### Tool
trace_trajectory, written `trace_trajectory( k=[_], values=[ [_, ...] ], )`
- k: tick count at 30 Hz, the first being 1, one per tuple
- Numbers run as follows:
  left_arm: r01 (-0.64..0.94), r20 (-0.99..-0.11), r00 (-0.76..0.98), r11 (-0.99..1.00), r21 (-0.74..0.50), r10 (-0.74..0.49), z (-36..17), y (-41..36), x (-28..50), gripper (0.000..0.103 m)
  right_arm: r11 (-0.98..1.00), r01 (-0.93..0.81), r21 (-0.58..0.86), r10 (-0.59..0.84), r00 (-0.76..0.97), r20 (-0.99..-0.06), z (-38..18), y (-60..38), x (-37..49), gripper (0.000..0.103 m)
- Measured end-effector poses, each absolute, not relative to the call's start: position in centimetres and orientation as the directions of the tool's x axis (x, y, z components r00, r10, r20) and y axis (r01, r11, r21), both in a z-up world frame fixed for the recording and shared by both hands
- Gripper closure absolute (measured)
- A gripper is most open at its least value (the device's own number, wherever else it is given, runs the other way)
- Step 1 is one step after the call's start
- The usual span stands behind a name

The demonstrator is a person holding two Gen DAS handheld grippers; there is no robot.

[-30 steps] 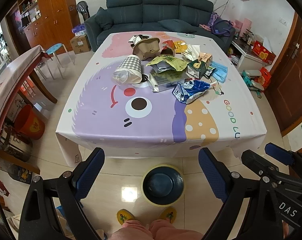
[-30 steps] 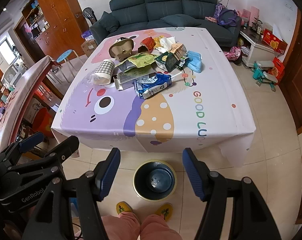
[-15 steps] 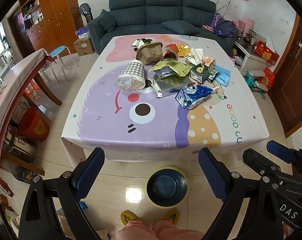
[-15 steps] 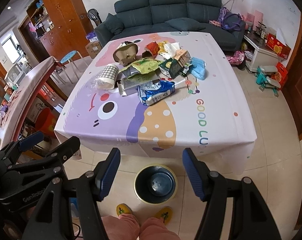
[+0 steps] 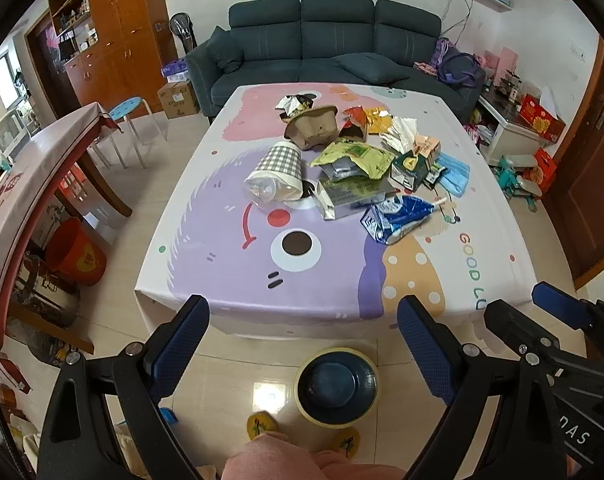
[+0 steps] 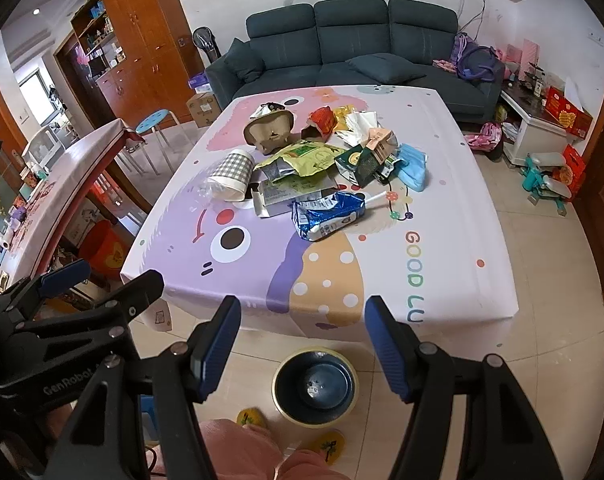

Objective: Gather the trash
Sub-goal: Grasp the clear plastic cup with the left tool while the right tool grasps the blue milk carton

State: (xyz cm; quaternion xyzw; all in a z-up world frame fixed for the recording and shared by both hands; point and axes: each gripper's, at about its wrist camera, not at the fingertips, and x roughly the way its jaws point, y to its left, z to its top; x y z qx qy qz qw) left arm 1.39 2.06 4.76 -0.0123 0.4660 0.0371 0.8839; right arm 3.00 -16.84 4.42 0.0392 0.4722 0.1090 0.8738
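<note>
A heap of trash lies on the far half of the table (image 5: 322, 284): a checked paper cup (image 5: 279, 166) with a clear plastic bottle, a blue foil bag (image 5: 398, 218) (image 6: 326, 214), a green wrapper (image 5: 354, 154), a brown pulp tray (image 5: 312, 126), a small carton (image 5: 416, 162) and a blue face mask (image 5: 454, 170). A dark blue bin (image 5: 336, 384) (image 6: 316, 386) stands on the floor in front of the table. My left gripper (image 5: 302, 348) and my right gripper (image 6: 302, 348) both hang open and empty above the floor, short of the table's near edge.
A dark sofa (image 5: 334, 40) stands behind the table. A second table (image 5: 33, 184), a blue stool (image 5: 127, 108) and a red bucket (image 5: 75, 252) are on the left. Toys and boxes (image 5: 534, 160) sit at the right. The person's knees and slippers show below.
Both grippers have pulled back and risen a little, so the table and trash look smaller and farther. Both stay open. Nothing on the table has moved.
</note>
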Motion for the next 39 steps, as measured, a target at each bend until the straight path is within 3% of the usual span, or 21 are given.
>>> trace_trajectory(
  k=[10, 13, 24, 39],
  values=[
    [-0.054, -0.829, 0.559, 0.998, -0.011, 0.021, 4.3, 3.7, 5.2, 0.009, 0.978, -0.121, 0.169, 0.207, 0.520, -0.828, 3.9, -15.8, 6.3, 0.038],
    [-0.047, -0.858, 0.511, 0.998, 0.030, 0.050, 3.4, 4.4, 7.9, 0.009, 0.980, -0.101, 0.171, 0.199, 0.520, -0.831, 3.7, -15.3, 7.7, 0.038],
    [-0.164, -0.941, 0.304, 0.965, -0.206, -0.149, -2.7, 13.0, 17.2, 0.009, 0.946, 0.140, 0.291, 0.208, 0.425, -0.881, -1.1, -15.9, 14.2, 0.038],
    [-0.405, -0.888, 0.222, 0.790, -0.461, -0.404, -9.0, 17.0, 22.9, 0.010, 0.853, 0.398, 0.338, 0.204, 0.341, -0.918, -7.6, -18.0, 20.4, 0.038]
  ],
)
